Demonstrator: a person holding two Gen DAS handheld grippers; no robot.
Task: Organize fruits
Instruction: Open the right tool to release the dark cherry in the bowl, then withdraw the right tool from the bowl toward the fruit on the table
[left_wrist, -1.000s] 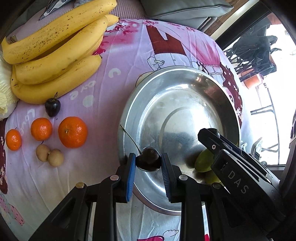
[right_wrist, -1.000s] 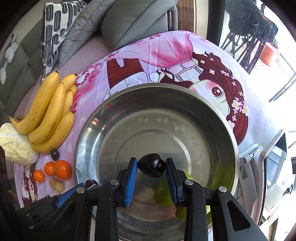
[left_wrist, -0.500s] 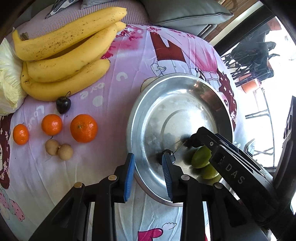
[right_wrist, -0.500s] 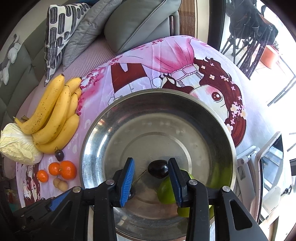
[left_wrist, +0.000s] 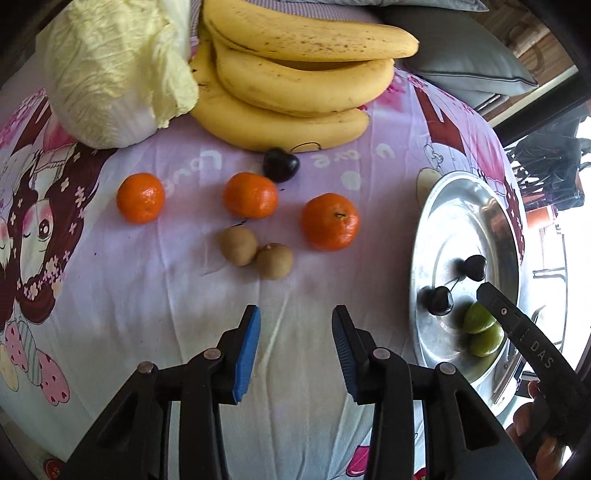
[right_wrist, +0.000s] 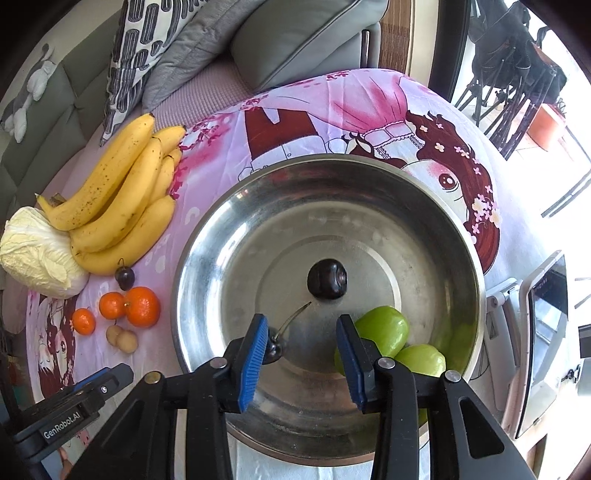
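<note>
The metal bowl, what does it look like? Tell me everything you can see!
The bowl is round, shiny, silvery metal, wide and shallow, with a flat bottom and a raised rim. It sits upright on the pink cartoon cloth, right of the bananas. Inside lie two dark cherries, one with a long stem, and green fruits near the front edge. Neither gripper touches it.
</note>
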